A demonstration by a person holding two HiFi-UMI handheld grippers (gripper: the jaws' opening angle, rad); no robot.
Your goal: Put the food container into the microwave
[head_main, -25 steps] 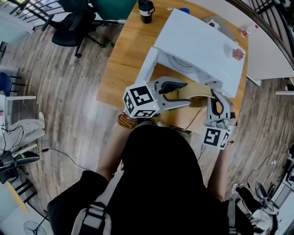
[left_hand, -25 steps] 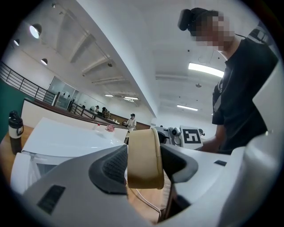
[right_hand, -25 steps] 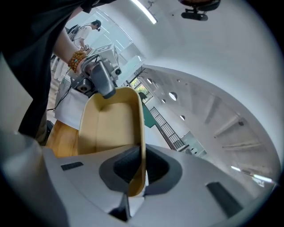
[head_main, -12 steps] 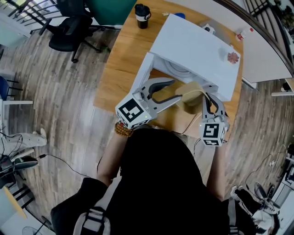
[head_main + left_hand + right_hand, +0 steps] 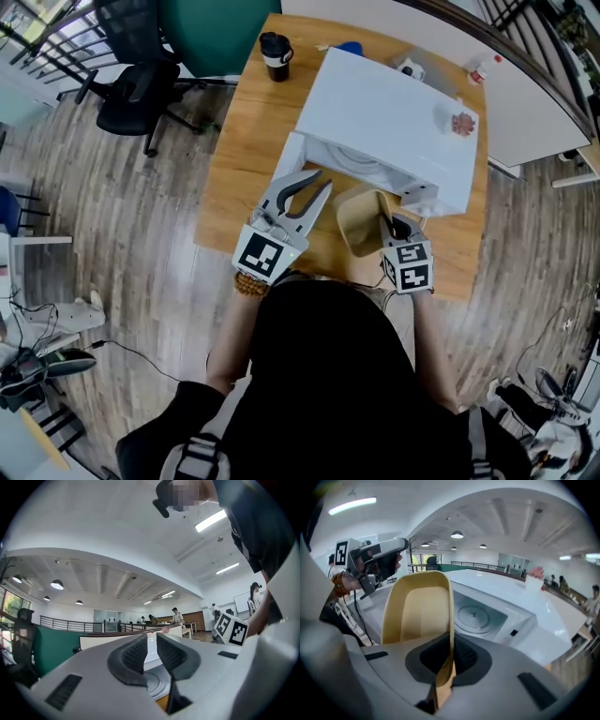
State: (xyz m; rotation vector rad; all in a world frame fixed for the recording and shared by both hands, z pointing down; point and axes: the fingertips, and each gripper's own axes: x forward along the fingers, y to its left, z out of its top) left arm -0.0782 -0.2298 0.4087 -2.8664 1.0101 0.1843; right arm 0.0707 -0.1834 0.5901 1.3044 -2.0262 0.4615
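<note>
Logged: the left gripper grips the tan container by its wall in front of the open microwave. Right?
Not quite: the right gripper grips the container by its wall, as the right gripper view shows; the left gripper holds nothing. The microwave is indeed open.

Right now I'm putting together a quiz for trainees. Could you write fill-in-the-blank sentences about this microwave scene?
1. Of the two grippers, the ___ one is shut on the wall of the tan food container.
2. The door of the microwave stands ___, so the turntable shows.
3. Between the jaws of the left gripper there is ___.
4. The black cup stands on the wooden ___.

Missing words: right; open; nothing; table.
</note>
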